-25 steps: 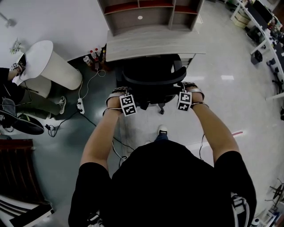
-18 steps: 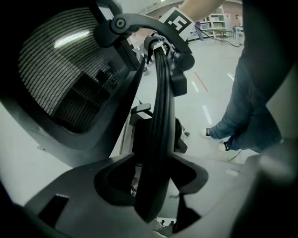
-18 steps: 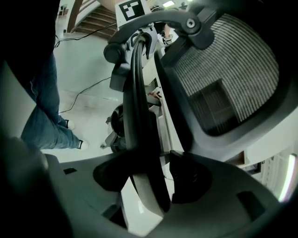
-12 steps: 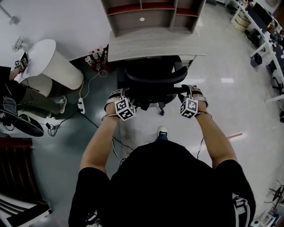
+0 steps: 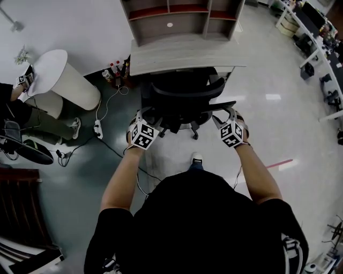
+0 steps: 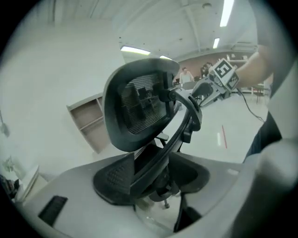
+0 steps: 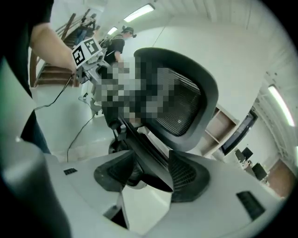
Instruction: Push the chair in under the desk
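A black mesh office chair [image 5: 182, 96] stands with its seat under the grey wooden desk [image 5: 187, 53]. My left gripper [image 5: 142, 119] is at the chair back's left side and my right gripper [image 5: 225, 118] at its right, both just behind the armrests. In the left gripper view the backrest [image 6: 137, 109] fills the middle. Its curved black strut runs through my left gripper [image 6: 153, 179], whose jaws stand wide and do not press it. In the right gripper view the chair [image 7: 186, 102] looms close. My right gripper [image 7: 146, 174] is closing slightly around the strut, with a gap still showing.
A shelf unit [image 5: 182, 16] tops the desk. Left of the chair are bottles [image 5: 113, 67], a power strip [image 5: 97, 127] with trailing cables, and a white round table [image 5: 64, 80] with a seated person [image 5: 16, 112] beside it. Red floor tape [image 5: 281, 163] lies to the right.
Both grippers have let go of the chair back, opened, and drawn back toward me and a little outward. The chair has stayed under the desk.
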### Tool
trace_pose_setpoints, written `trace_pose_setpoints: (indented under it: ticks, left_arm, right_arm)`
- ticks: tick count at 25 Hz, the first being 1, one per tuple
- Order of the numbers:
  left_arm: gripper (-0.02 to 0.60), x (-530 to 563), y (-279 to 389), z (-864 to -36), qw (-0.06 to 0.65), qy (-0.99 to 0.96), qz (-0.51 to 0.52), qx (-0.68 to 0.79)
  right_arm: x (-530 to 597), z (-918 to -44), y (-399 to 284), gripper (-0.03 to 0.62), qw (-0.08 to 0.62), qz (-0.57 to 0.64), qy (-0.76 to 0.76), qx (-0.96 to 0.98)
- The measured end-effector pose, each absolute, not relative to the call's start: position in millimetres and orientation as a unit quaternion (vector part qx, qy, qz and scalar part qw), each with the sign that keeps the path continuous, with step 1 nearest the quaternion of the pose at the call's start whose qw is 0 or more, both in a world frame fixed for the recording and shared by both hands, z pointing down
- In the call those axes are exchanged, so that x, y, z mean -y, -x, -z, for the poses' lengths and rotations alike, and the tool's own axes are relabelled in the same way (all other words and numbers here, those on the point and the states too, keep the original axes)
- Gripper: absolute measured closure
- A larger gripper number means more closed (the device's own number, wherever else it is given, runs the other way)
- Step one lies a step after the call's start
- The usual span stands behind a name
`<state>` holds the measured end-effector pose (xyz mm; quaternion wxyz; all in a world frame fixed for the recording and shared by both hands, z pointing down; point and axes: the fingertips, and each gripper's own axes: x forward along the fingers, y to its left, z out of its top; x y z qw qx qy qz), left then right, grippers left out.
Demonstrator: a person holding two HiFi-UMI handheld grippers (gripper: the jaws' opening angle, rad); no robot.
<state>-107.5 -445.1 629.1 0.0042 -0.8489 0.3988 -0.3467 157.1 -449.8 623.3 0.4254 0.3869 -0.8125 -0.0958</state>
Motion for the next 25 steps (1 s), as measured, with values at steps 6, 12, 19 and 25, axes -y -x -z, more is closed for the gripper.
trace_pose_setpoints:
  ticks: [6, 12, 19, 25]
  left_arm:
    - [0.347, 432.2, 115.6, -606.5, -0.048, 0.862, 0.258, -0.434]
    - [0.350, 420.9, 125.1, -597.9, -0.075, 0.858, 0.210, -0.462]
    - [0.374, 413.4, 125.7, -598.9, -0.083, 0.860, 0.194, -0.465]
    - [0.415, 411.6, 129.9, -594.6, -0.091, 0.859, 0.175, -0.473]
  right_arm:
    - [436.5, -602.4, -150.6, 0.381, 0.381, 0.060, -0.414, 0.825]
    - [437.2, -588.9, -150.1, 0.442, 0.332, 0.006, -0.447, 0.831]
    - [436.2, -582.1, -143.2, 0.474, 0.297, -0.032, -0.461, 0.836]
    - [433.8, -581.0, -145.4, 0.499, 0.285, -0.040, -0.465, 0.837]
